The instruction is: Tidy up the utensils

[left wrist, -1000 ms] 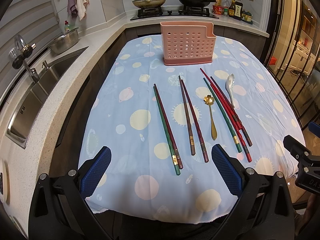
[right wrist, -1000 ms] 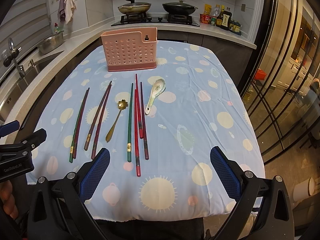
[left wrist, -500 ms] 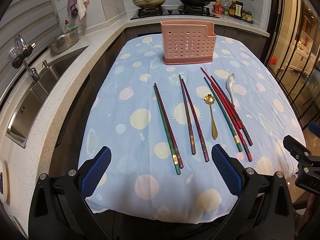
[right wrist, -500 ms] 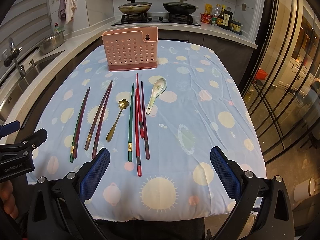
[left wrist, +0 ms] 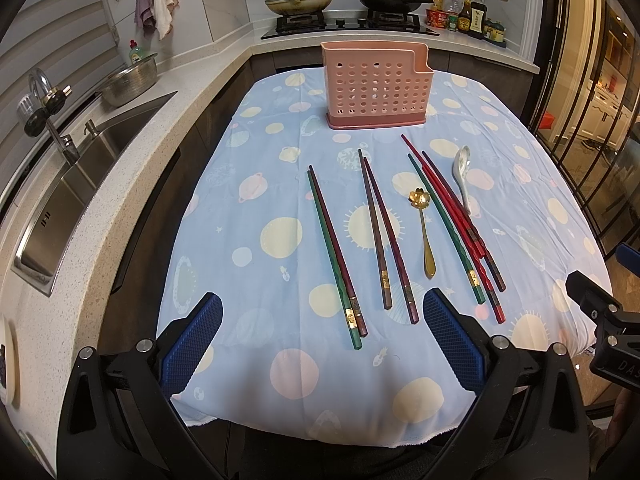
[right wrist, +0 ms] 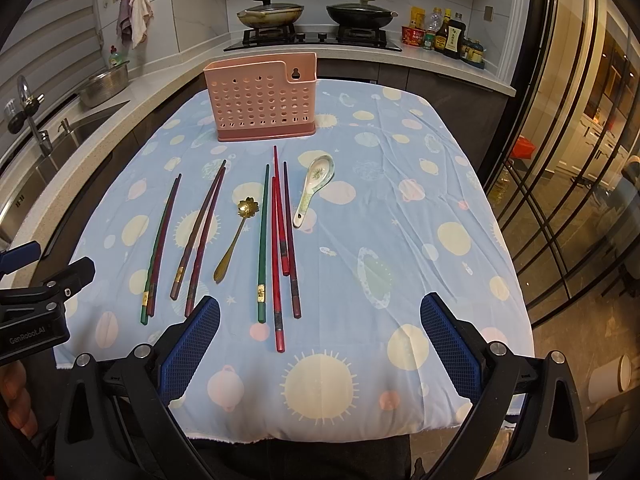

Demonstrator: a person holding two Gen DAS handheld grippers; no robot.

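A pink perforated utensil holder (left wrist: 377, 86) (right wrist: 262, 98) stands at the far end of the table. In front of it lie several chopsticks: a green and maroon pair (left wrist: 335, 254) (right wrist: 160, 246), a brown pair (left wrist: 382, 232) (right wrist: 199, 234), and a green, red and dark group (left wrist: 452, 222) (right wrist: 278, 240). A gold flower spoon (left wrist: 424, 232) (right wrist: 234, 238) and a white ceramic spoon (left wrist: 463, 176) (right wrist: 314, 188) lie among them. My left gripper (left wrist: 320, 340) is open and empty at the near table edge. My right gripper (right wrist: 320, 340) is open and empty there too.
The table wears a blue cloth with pastel dots (left wrist: 280, 236) (right wrist: 400, 240). A counter with a sink (left wrist: 68, 196) runs along the left. A stove with two pans (left wrist: 344, 0) and bottles (right wrist: 448, 36) stand behind. Glass doors (right wrist: 568, 160) are at the right.
The right gripper has edged slightly toward the table. The left gripper has hardly moved, and nothing on the table has moved.
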